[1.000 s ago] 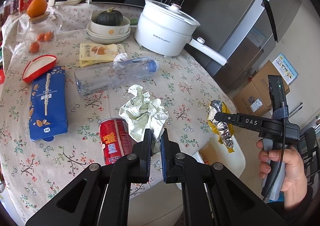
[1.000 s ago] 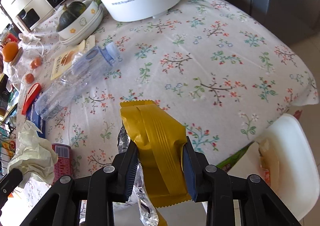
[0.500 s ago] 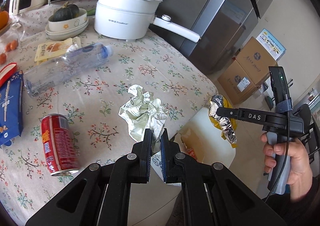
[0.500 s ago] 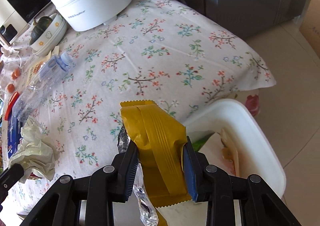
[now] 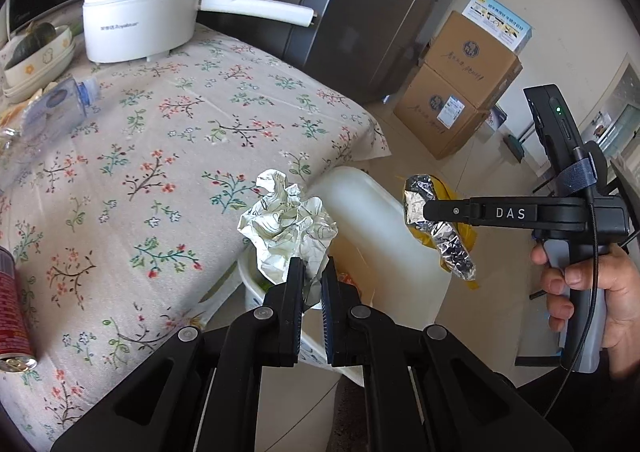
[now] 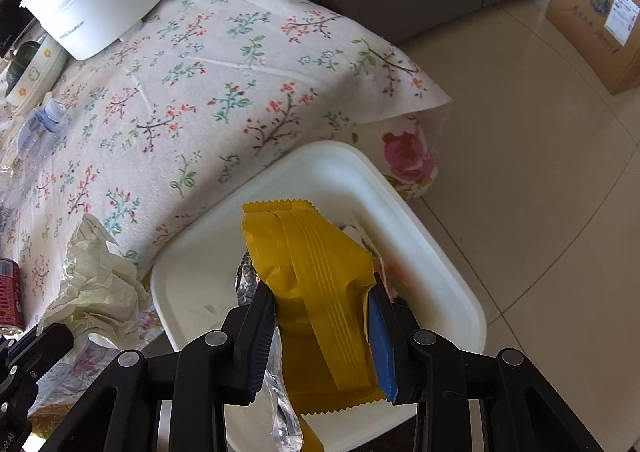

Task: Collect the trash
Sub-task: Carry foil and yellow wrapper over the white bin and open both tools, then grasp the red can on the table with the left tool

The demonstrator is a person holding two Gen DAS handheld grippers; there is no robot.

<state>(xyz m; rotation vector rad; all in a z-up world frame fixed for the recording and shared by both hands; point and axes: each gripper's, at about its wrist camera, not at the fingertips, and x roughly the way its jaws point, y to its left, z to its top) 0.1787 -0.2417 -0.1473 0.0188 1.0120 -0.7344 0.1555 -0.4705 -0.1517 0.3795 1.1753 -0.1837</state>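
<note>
My left gripper [image 5: 310,276] is shut on a crumpled white paper ball [image 5: 286,226] and holds it over the near rim of the white trash bin [image 5: 372,208] beside the table. My right gripper [image 6: 320,292] is shut on a yellow foil-lined snack wrapper [image 6: 320,276] and holds it above the open white bin [image 6: 192,292], which holds some trash. The right gripper and wrapper [image 5: 440,228] show in the left wrist view, over the bin's far side. The paper ball shows at the left of the right wrist view [image 6: 96,292].
The table wears a floral cloth [image 5: 160,156]. On it lie a red can [image 5: 12,312], a clear plastic bottle [image 5: 52,104], a white electric pot [image 5: 140,12] and stacked bowls with a squash [image 5: 36,52]. Cardboard boxes [image 5: 460,92] and a grey fridge [image 5: 360,12] stand behind.
Both grippers moved right, off the table, with their loads. The paper ball and the wrapper now hang over the white bin instead of over the cloth.
</note>
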